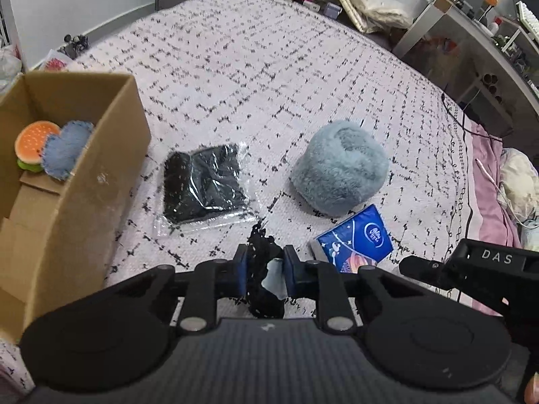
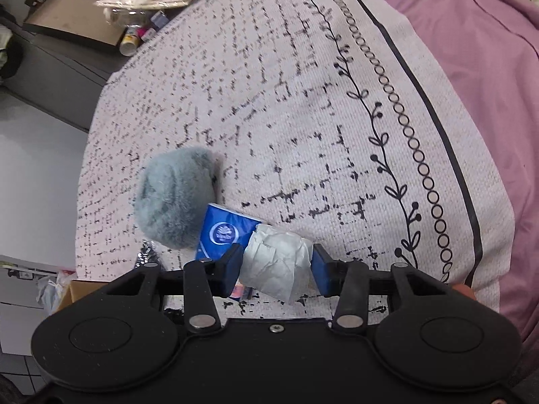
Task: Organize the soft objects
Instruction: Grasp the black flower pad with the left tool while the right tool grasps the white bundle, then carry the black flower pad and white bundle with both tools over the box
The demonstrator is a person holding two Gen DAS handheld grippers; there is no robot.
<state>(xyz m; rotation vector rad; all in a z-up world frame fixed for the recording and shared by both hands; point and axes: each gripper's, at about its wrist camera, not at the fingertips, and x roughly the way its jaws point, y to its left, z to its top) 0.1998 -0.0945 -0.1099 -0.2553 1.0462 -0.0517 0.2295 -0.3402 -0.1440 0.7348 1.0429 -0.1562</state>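
My left gripper is shut on a black fuzzy soft thing with a pale blue patch, held above the bedspread. My right gripper is shut on a crumpled white tissue wad; its body also shows in the left wrist view. On the bed lie a fluffy blue-grey plush, a blue tissue pack and a bagged black cloth. A cardboard box at left holds a burger toy and a denim heart.
The patterned white bedspread covers the bed. A purple sheet lies to its right. Cluttered shelves and bags stand beyond the bed. A flat box and a cup sit on the floor.
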